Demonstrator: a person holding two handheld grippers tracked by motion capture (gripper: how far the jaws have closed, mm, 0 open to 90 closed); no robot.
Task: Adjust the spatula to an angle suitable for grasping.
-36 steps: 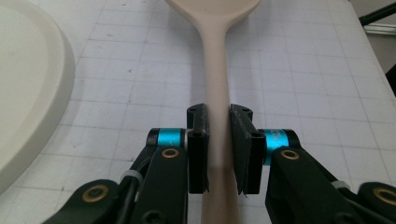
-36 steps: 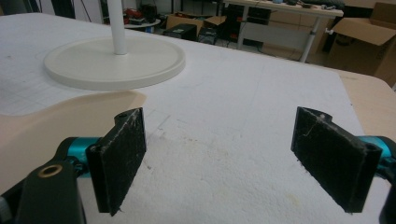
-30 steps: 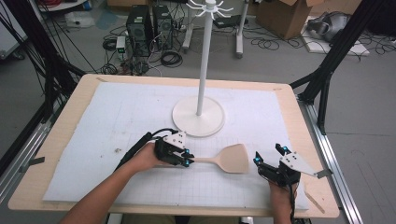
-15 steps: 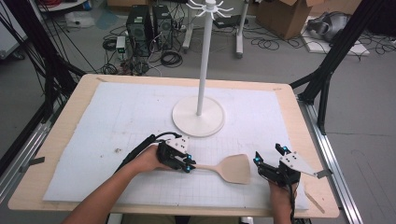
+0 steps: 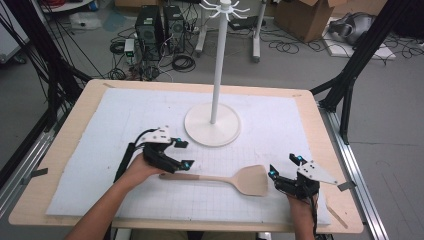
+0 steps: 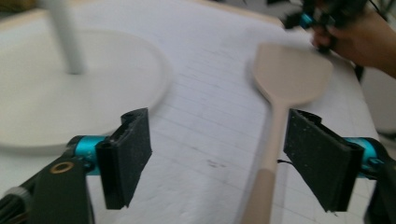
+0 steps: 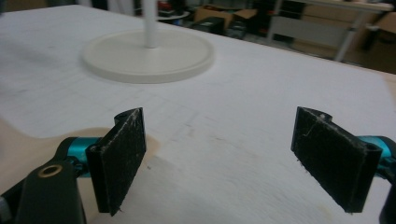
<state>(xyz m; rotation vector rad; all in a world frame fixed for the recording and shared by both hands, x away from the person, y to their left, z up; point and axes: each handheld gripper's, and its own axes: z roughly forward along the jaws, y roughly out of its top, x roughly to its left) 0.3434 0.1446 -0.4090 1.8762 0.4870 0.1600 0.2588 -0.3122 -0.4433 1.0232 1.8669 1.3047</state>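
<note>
A pale beige wooden spatula (image 5: 235, 179) is lying just by the left gripper's (image 5: 184, 154) black pads, which are showing teal mounts. The right gripper (image 5: 284, 166) is wearing the same black and teal, with a grey plate on top. Beyond the fingers a cream-white stand (image 5: 212, 124) is rising from a white mat (image 5: 100, 150) carrying a faint grey grid, on a light tan table (image 5: 70, 120).

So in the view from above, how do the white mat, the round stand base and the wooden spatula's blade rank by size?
Largest to smallest:
1. White gridded mat, covering most of the table.
2. Round white stand base.
3. Flat wooden spatula blade, clearly smaller than the base though nearer the camera.
</note>
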